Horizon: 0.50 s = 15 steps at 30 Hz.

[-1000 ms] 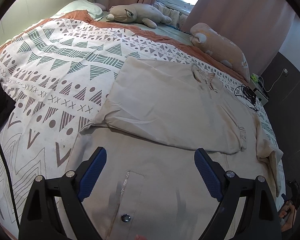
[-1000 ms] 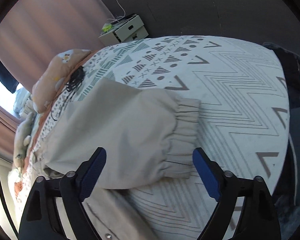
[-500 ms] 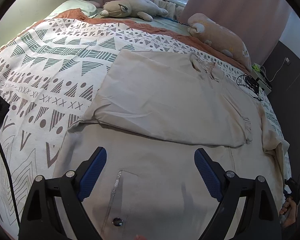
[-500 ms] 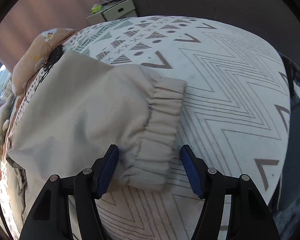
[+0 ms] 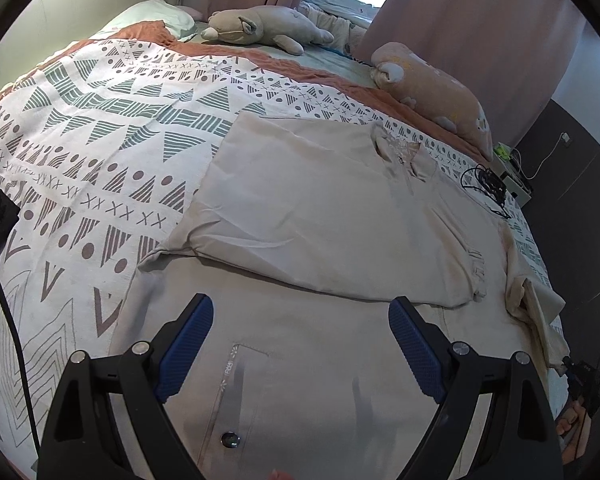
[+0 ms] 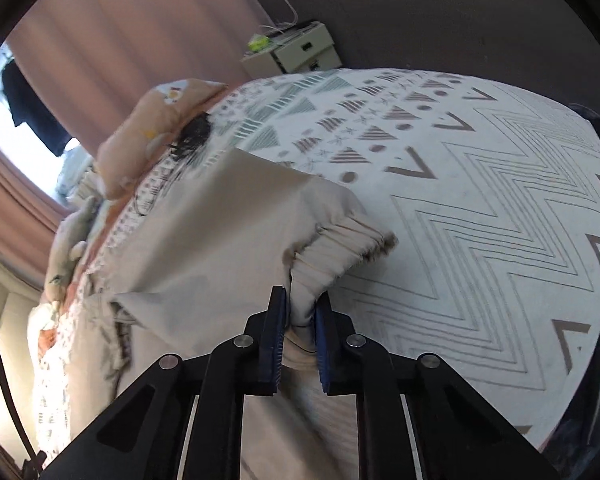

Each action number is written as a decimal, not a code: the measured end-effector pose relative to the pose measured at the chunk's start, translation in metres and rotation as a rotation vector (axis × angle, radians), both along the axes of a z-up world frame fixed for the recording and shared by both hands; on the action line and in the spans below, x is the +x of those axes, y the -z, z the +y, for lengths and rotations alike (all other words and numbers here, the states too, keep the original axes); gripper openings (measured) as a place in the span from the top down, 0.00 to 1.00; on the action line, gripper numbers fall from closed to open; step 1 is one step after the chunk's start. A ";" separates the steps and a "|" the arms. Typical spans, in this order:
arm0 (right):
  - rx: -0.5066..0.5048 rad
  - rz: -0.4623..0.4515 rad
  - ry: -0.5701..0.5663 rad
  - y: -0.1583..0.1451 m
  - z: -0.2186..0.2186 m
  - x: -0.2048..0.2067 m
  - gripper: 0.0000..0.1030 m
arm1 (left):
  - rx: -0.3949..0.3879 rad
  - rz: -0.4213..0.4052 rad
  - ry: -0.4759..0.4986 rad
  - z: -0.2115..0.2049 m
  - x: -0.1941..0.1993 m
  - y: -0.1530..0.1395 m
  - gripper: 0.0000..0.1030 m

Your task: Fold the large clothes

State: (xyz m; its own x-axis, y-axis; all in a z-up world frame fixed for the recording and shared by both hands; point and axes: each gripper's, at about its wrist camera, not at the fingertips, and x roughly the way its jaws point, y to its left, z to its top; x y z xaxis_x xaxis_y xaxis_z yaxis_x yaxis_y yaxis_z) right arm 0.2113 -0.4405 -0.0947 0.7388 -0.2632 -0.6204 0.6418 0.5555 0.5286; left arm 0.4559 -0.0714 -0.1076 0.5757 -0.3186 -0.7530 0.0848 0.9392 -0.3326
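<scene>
Beige jacket (image 5: 320, 216) spread flat on the bed (image 5: 100, 160) ahead of the released left claw (image 5: 300, 344). Right claw (image 6: 300, 320), just closed, clenched on the elastic cuff (image 6: 340, 244). Sleeve-folding step; next, likely carrying the cuff across the body.

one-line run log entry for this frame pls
step: fold sleeve | right gripper: just closed on sleeve cuff | left gripper: open over jacket | bed
</scene>
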 end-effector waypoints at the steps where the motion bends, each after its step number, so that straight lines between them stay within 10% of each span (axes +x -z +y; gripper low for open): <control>1: -0.011 -0.015 -0.008 -0.003 0.003 0.001 0.91 | -0.005 -0.001 0.000 0.001 0.000 -0.001 0.12; 15: -0.092 -0.218 -0.168 -0.035 0.064 0.042 0.96 | -0.084 -0.010 -0.028 0.025 0.002 -0.008 0.12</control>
State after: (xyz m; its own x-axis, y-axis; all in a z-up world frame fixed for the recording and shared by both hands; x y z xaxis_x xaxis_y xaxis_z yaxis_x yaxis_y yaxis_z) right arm 0.2534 -0.3769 -0.0601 0.8902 -0.1739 -0.4211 0.4134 0.6967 0.5863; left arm 0.4576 -0.0468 -0.1001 0.5930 -0.3636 -0.7185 0.0625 0.9103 -0.4092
